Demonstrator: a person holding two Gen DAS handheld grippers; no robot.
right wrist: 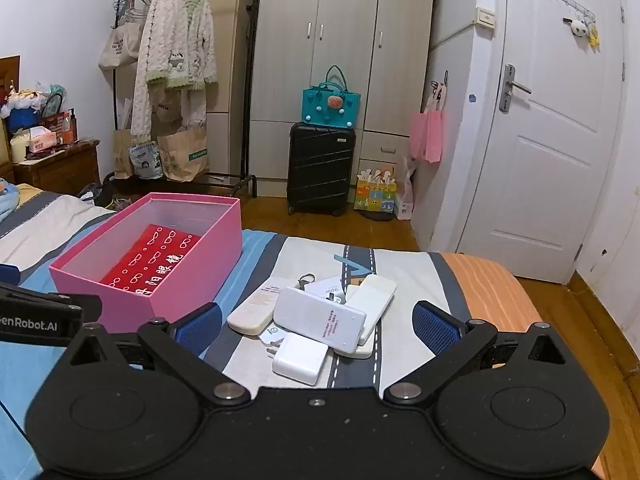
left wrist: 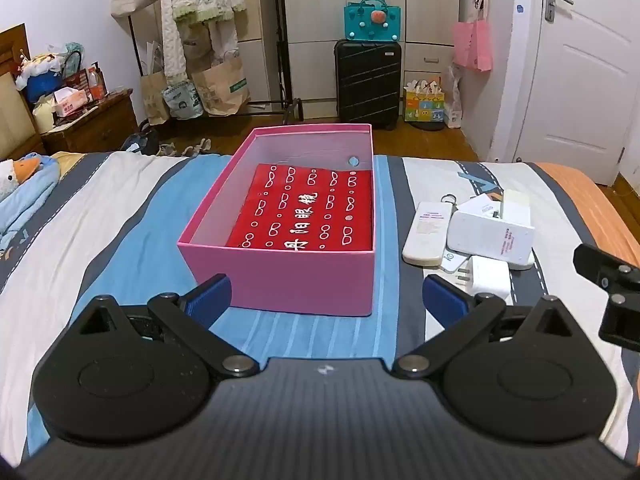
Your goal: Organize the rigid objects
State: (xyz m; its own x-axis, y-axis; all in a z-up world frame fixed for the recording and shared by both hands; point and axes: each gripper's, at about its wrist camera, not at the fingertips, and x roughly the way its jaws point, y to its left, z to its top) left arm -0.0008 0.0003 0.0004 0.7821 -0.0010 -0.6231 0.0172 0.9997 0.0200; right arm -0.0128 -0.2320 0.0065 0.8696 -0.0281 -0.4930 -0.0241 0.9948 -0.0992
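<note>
Pink box point(left wrist: 280, 280) holds red packet point(left wrist: 308, 208); both grippers' fingers point(right wrist: 198, 326) spread wide, empty.

Both the left claw point(left wrist: 326, 294) and the right claw point(right wrist: 318, 324) tilt downward, jaws spread wide and empty.

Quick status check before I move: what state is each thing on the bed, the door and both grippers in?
Pink box: lid off, red packet flat inside.
White chargers pile: heaped on the bed, outside the box.
Left gripper: open, empty.
Right gripper: open, empty.
Door: closed.
</note>
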